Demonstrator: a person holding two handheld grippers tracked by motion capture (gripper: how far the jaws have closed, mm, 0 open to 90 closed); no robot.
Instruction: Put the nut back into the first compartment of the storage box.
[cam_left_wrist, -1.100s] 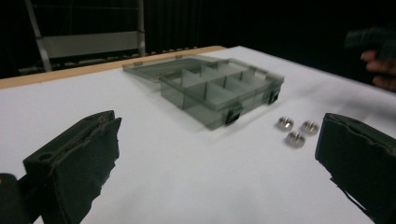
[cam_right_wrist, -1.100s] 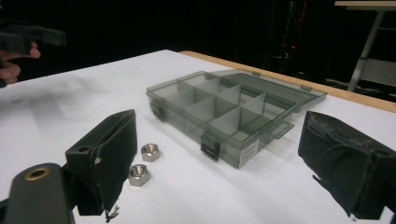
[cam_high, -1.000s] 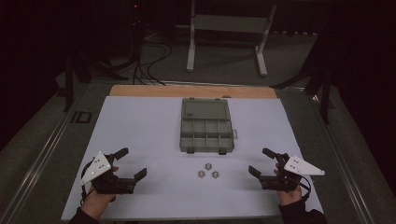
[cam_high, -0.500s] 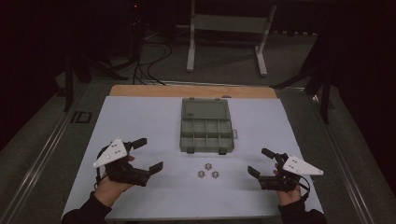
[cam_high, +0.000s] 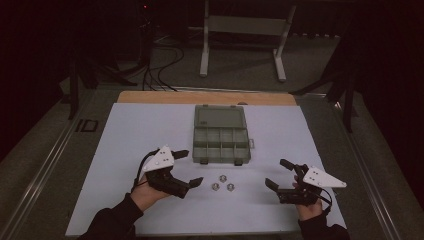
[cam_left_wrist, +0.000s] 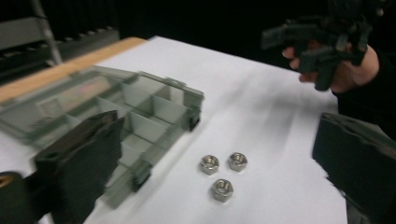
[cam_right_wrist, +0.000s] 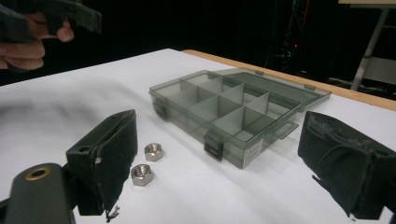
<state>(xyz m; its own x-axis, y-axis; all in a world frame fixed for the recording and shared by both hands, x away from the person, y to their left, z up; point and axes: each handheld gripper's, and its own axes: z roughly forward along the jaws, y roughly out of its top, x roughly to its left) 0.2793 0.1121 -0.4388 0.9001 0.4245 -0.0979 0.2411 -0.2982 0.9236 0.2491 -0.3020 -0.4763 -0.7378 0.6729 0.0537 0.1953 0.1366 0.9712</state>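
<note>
High view: left tongs (cam_high: 192, 167) moved nearer the nuts (cam_high: 222, 183).

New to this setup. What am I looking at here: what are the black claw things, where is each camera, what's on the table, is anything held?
No robot arm here: a person holds a two-jaw hand tool in each hand. The high view looks down on the table; there the left gripper is at left and the right gripper at right. The other two pictures come from cameras riding on each gripper, looking out between its own black jaws.

On the white table lie an open grey compartment box, its compartments looking empty, and three metal nuts just in front of it, loose and close together.

Nothing is held. Both grippers stand open with nothing between the jaws; the left's jaws have just been closing slightly.
</note>
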